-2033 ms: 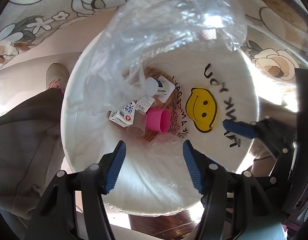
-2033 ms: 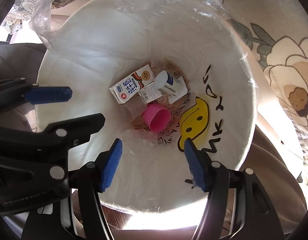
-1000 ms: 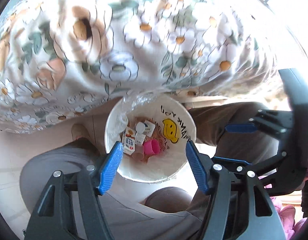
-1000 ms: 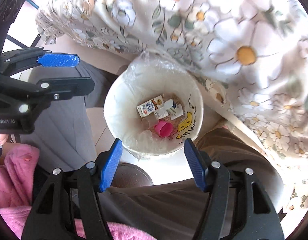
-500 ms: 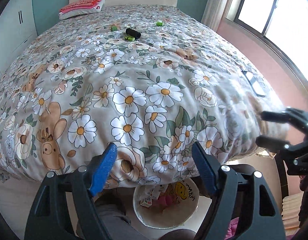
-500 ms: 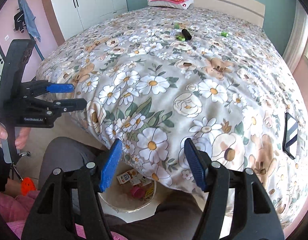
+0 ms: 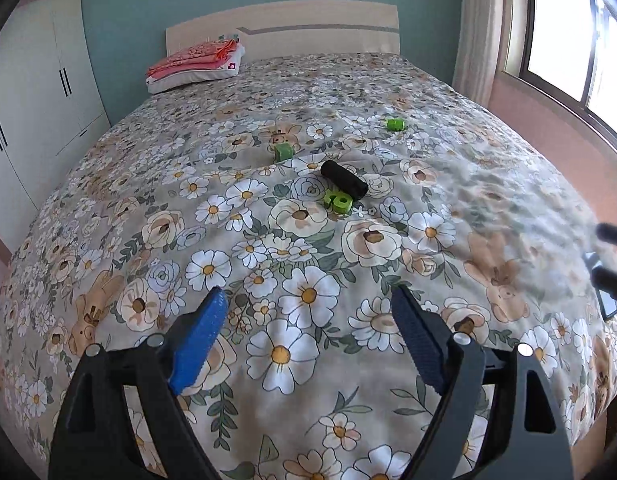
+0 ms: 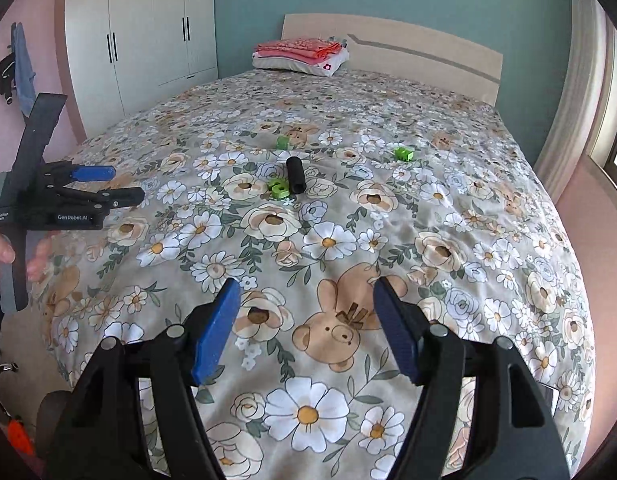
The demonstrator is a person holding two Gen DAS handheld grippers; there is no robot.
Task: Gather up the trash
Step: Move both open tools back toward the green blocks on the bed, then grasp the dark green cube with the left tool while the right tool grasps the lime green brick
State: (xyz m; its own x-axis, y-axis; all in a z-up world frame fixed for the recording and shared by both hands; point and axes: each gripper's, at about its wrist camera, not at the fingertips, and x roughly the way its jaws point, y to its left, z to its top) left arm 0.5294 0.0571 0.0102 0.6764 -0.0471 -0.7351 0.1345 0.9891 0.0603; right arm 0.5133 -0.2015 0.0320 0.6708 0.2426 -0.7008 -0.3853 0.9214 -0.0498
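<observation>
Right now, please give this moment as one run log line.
phase: seeking trash | left claw: open, empty, jaws just widened | right claw: open, empty, jaws just widened | on bed: black roll, green bits

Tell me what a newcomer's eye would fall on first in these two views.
The floral bedspread fills both views. Mid-bed lies a black roll with a green piece touching it, and two more green pieces, one behind to the left and one further back to the right. In the foreground, the left gripper and right gripper hang open and empty over the near edge.
</observation>
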